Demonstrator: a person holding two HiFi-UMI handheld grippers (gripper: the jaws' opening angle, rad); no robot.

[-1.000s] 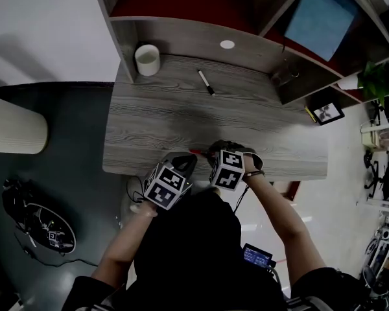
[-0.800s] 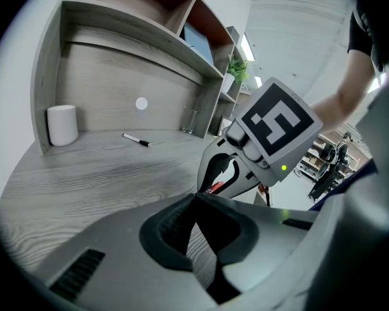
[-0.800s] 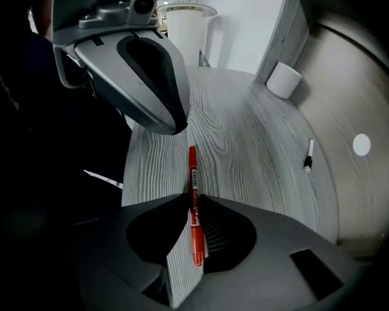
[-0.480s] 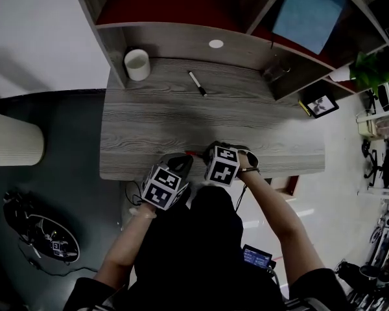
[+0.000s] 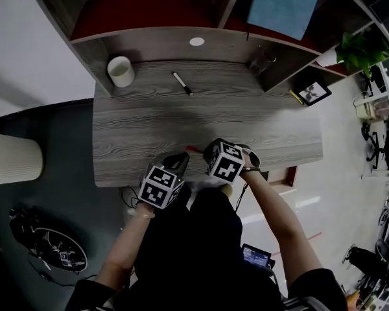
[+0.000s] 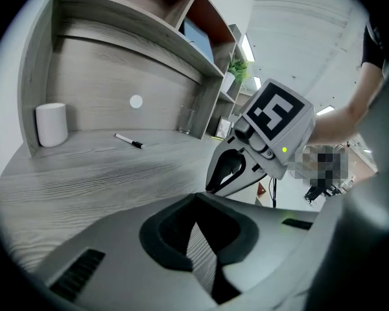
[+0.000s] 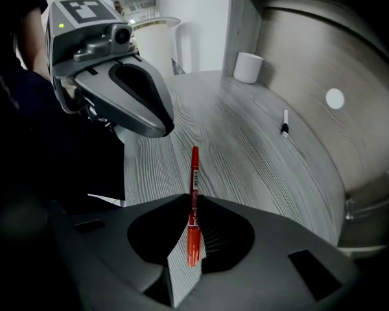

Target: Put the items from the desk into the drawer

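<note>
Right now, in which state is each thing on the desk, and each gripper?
right gripper: jaws have just been closing, now shut on the red pen.
red pen: clamped, sticking out past the jaws.
left gripper: shut, empty.
black marker: lying flat on the desk.
white cup: upright at the desk's back corner.

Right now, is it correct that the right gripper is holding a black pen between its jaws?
Not quite: the pen held in the right gripper is red, not black, as the right gripper view shows. The jaws have just been closing onto it.
</note>
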